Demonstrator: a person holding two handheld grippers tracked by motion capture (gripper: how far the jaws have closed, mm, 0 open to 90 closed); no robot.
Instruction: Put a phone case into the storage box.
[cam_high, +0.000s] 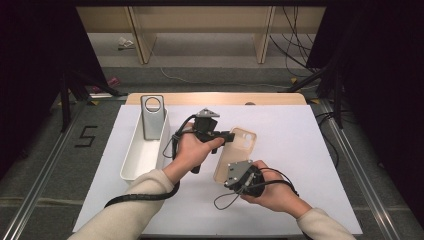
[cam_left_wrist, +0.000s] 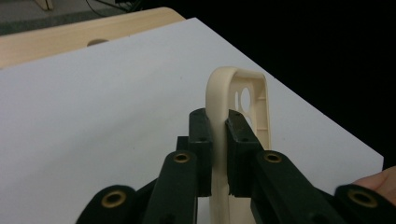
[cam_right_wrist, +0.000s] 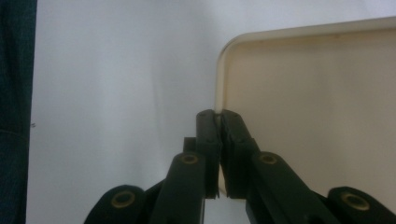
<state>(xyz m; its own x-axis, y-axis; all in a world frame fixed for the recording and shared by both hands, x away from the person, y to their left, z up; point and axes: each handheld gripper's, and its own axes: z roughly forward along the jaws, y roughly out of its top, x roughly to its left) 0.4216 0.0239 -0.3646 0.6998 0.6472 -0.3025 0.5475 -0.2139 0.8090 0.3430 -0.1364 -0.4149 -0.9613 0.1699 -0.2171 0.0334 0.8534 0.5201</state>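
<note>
Both grippers, left and right, clenched on rims of cream phone case over white table; tray left, bare sheet right, dark floor around.

Cream phone case held tilted above the white table.

Even overhead light on the work surface, dark all round.

We see the white table sheet lit bright and flat from above, with only faint, soft shadows and no glare; the room's edges drop to near black. In both gripper views we find the nearest black parts soft and out of focus, the pictures slightly grainy, and the white sheet shading bluish-grey.
</note>
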